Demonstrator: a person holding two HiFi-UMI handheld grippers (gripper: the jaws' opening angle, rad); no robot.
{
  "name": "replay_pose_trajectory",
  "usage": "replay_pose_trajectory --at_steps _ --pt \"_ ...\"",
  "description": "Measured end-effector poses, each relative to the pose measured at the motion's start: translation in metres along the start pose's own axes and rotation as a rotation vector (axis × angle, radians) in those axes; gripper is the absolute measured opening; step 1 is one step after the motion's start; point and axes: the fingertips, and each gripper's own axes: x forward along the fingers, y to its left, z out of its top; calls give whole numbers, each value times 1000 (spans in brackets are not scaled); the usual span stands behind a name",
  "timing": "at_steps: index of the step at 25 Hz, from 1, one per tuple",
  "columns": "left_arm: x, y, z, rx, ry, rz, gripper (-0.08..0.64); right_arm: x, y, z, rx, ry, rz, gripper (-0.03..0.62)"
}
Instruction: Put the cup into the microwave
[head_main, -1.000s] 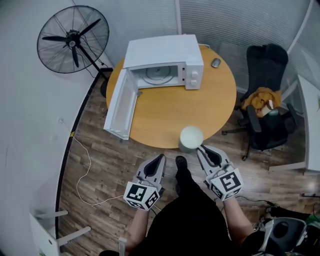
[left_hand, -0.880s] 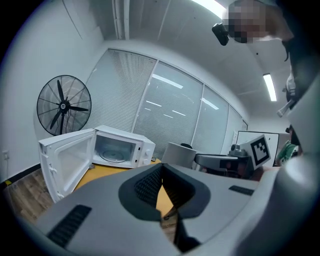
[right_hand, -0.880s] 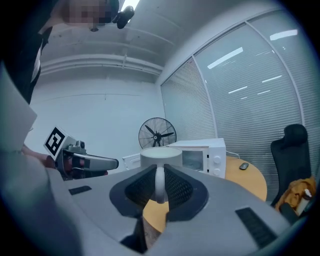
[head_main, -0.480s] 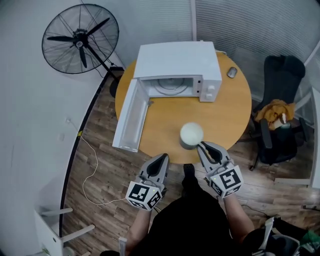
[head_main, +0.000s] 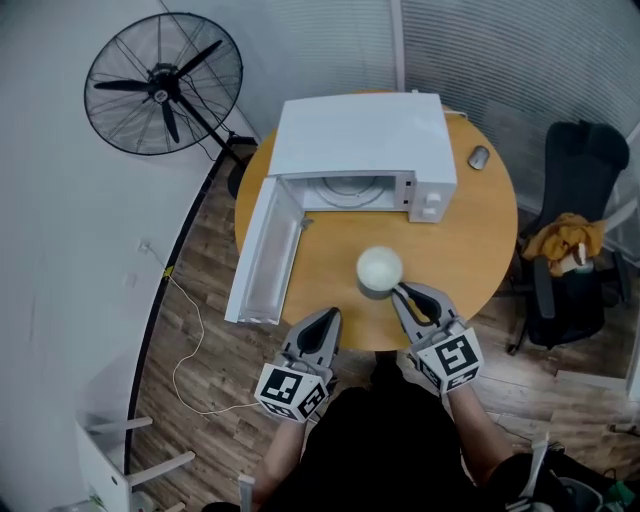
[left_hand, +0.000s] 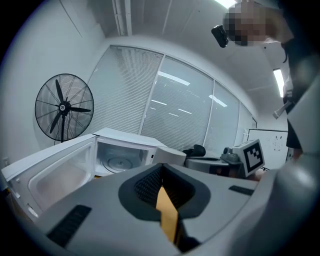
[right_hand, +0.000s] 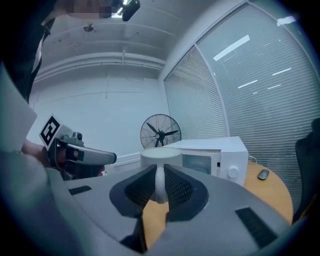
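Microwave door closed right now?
No, the door of the microwave is swung wide open, showing the turntable inside.

An office is indicated: glass partition walls hung with white blinds (head_main: 520, 50), a black swivel office chair (head_main: 580, 190) to the right of the right tongs (head_main: 402, 294), and a grey computer mouse (head_main: 479, 157) on the round wooden tabletop (head_main: 490, 230) beyond them.
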Motion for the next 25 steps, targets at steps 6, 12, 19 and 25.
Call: replay_pose_trajectory --at_steps 6,12,19,25 --pt "10 11 5 -24 -3 33 -3 17 -14 -5 21 13 6 57" --pt "17 24 3 -40 5 50 -3 32 -21 -13 33 22 -3 57" --pt "31 46 7 -48 4 30 -3 55 -28 -19 16 48 -44 57" --pt "55 70 14 -25 7 -6 -3 82 -41 -20 -11 41 -107 57"
